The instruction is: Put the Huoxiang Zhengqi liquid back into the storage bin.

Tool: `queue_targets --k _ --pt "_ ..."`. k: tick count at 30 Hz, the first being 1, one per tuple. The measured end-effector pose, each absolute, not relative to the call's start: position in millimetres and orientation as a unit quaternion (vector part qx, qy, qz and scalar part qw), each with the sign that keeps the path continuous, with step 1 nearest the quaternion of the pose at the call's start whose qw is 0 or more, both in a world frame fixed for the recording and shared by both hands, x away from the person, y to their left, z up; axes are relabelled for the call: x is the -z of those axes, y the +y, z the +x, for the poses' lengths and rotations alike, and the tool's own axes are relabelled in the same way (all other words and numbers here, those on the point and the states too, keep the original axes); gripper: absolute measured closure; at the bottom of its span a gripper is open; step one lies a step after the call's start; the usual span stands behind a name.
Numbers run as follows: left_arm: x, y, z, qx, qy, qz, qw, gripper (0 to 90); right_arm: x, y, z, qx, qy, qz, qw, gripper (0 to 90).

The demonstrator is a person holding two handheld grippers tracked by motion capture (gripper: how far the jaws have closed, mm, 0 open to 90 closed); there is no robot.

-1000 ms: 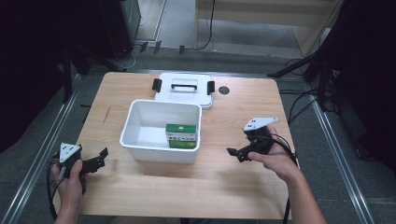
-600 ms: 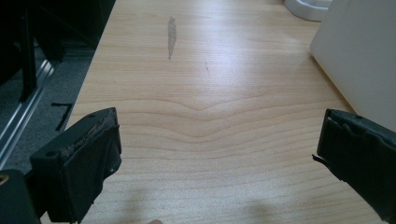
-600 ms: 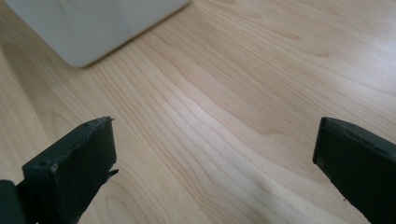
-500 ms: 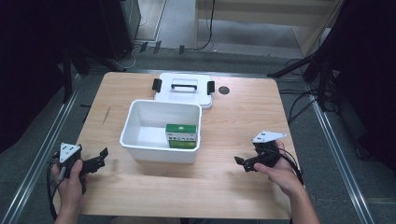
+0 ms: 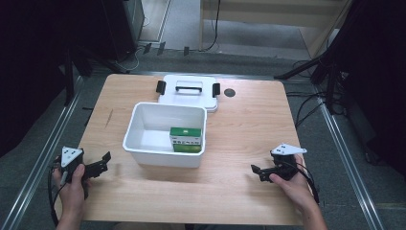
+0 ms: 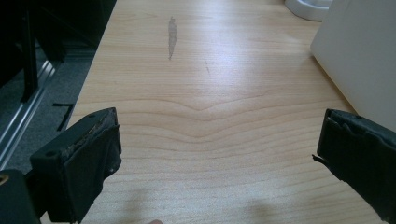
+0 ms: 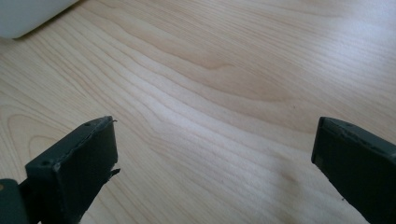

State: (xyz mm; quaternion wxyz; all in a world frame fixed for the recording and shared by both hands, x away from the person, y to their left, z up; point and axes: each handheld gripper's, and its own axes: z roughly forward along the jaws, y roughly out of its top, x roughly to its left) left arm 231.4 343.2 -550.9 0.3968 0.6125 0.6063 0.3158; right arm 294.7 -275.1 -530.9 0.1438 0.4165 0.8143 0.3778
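Observation:
A white plastic bin (image 5: 163, 153) stands open in the middle of the wooden table (image 5: 249, 124), with a green box (image 5: 185, 139) lying inside at its right end. The bin's white lid (image 5: 189, 91), with a handle and two black clips, lies flat behind it. My left gripper (image 5: 102, 160) rests near the table's front left corner, open, nothing between its jaws; the bin's wall (image 6: 359, 51) rises to its right. My right gripper (image 5: 255, 170) sits low at the front right, open over bare wood (image 7: 215, 93).
A small dark round hole (image 5: 230, 92) marks the table to the right of the lid. Metal rails (image 5: 52, 139) run along both sides of the table. Cables (image 5: 311, 103) and black stands crowd the floor beyond the right edge.
My right gripper has drawn back toward the front edge and dropped lower on the table. The left gripper, bin, lid and green box have stayed put.

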Motion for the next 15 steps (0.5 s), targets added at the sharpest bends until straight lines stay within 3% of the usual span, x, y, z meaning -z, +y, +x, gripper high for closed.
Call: queue_targets --k 15 --pt "551 343 231 -0.316 0.607 0.614 0.395 0.2 540 -310 276 -0.383 0.775 0.471 0.172 0.2"
